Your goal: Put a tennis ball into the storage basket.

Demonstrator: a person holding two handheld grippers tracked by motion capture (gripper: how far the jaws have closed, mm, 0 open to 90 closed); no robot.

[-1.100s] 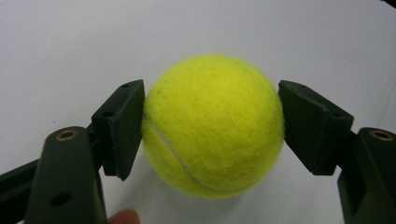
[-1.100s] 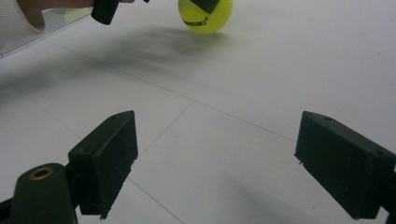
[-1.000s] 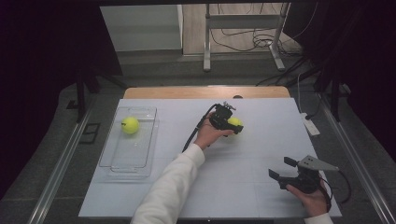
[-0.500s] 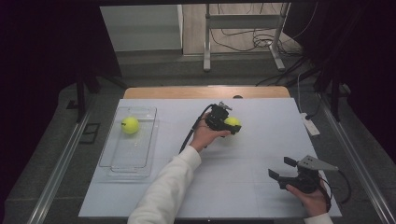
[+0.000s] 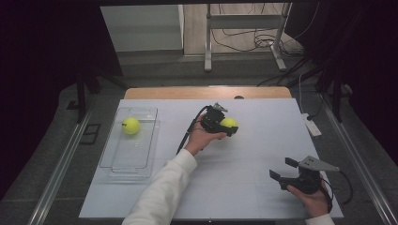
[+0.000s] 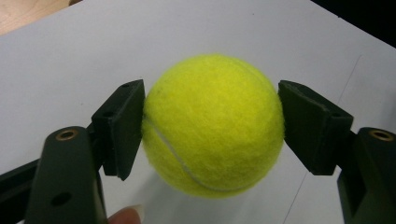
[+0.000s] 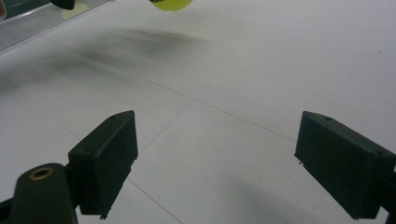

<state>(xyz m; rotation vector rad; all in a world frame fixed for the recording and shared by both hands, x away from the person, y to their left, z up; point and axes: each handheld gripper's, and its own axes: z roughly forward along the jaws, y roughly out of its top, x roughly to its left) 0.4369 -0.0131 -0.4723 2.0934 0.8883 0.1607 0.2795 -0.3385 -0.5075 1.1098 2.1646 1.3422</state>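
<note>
Left tongs (image 5: 228, 127) clamped on a ball (image 5: 229, 123), one jaw at each flank of it; in the left gripper view the same ball (image 6: 213, 125) sits between the two black jaws of the left tongs (image 6: 211, 122), touching the jaw on that view's left, with a curved white seam across its lower face and a fingertip (image 6: 127, 215) at the bottom edge. The ball lies to the right of the tray (image 5: 115, 154), well apart from it, over the white desk (image 5: 263, 140); whether it rests on the desk or is held just above it cannot be told. The tray is clear plastic and holds a second ball (image 5: 131, 125) in its far end. The left hand (image 5: 202, 138), in a white sleeve (image 5: 162, 194), reaches forward past the tray's right side. Right tongs (image 5: 280, 168) far to the right of the tray and nearer the person, jaws wide apart, nothing between them; in the right gripper view the right tongs (image 7: 214, 163) hang over bare desk, with the ball (image 7: 171, 3) at that view's top edge.
</note>
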